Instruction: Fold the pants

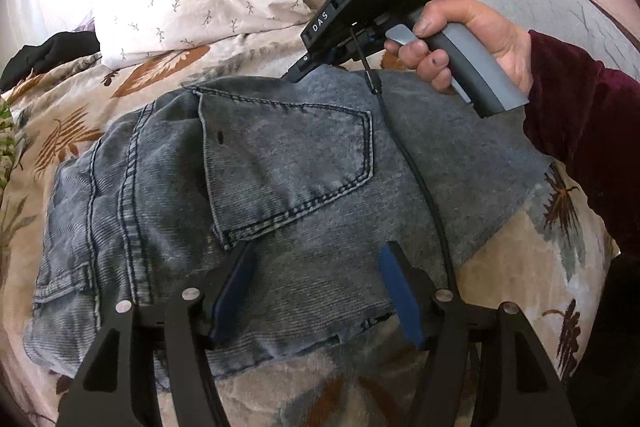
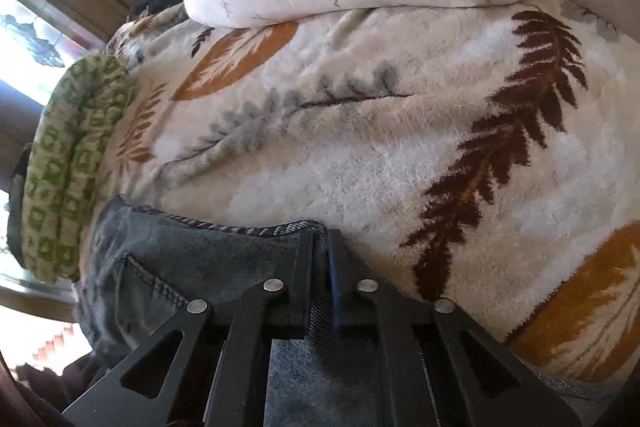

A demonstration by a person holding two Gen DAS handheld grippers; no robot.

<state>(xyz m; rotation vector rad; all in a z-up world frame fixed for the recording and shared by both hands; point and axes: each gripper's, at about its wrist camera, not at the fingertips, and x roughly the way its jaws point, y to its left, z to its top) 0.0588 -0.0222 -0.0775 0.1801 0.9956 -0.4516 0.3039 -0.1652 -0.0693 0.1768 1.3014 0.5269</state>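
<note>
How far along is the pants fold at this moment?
Done: the jeans lie in a compact folded stack on the leaf-print blanket, back pocket up. In hand: the right gripper is shut on the far edge of the jeans; the left gripper hovers open over the near edge. Left: whether another fold is needed cannot be told; otherwise release and tidy the near hem.

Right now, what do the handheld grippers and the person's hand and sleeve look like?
The right gripper has a black body with white "DAS" lettering, a grey pistol handle and a thin black cable trailing from it. The left gripper has black cut-out linkage arms with silver rivets and blue-padded fingers. The bare right hand emerges from a dark maroon velvety sleeve.
</note>
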